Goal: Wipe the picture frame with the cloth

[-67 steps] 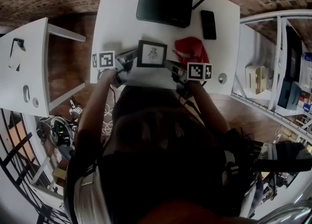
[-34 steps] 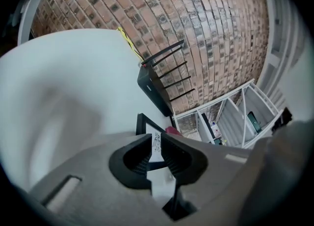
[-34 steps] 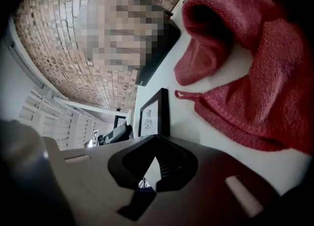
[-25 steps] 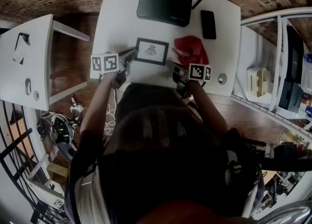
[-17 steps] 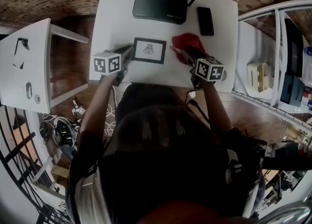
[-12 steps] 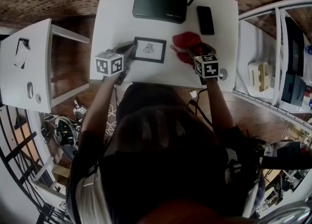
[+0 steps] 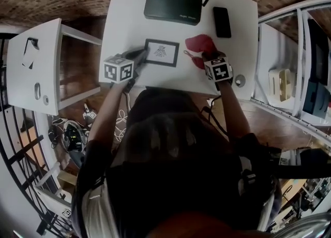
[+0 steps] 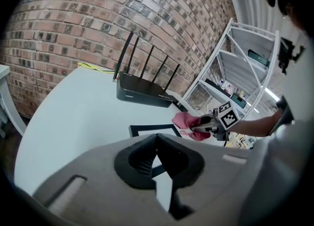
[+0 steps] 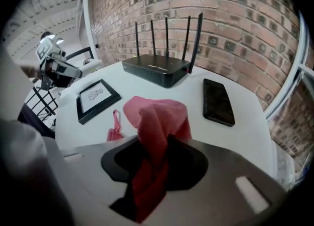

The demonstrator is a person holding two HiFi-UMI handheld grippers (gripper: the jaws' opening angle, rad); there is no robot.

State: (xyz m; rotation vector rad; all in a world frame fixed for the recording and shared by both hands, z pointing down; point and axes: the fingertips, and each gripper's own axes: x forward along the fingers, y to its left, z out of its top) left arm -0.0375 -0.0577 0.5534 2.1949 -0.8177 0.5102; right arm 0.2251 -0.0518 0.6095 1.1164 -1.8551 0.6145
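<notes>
Two fingers (image 9: 115, 162) of the right gripper (image 9: 155, 146), just closing, pinch the cloth (image 9: 158, 117).

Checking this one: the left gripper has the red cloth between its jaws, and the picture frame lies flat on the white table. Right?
Not quite: the right gripper has the red cloth between its jaws, which have just been closing on it; the right gripper view shows this. The picture frame does lie flat on the white table.

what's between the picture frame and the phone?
The red cloth, bunched up: the picture frame lies left of it, the phone right of it. Clearest in the right gripper view; the head view shows it too.
</notes>
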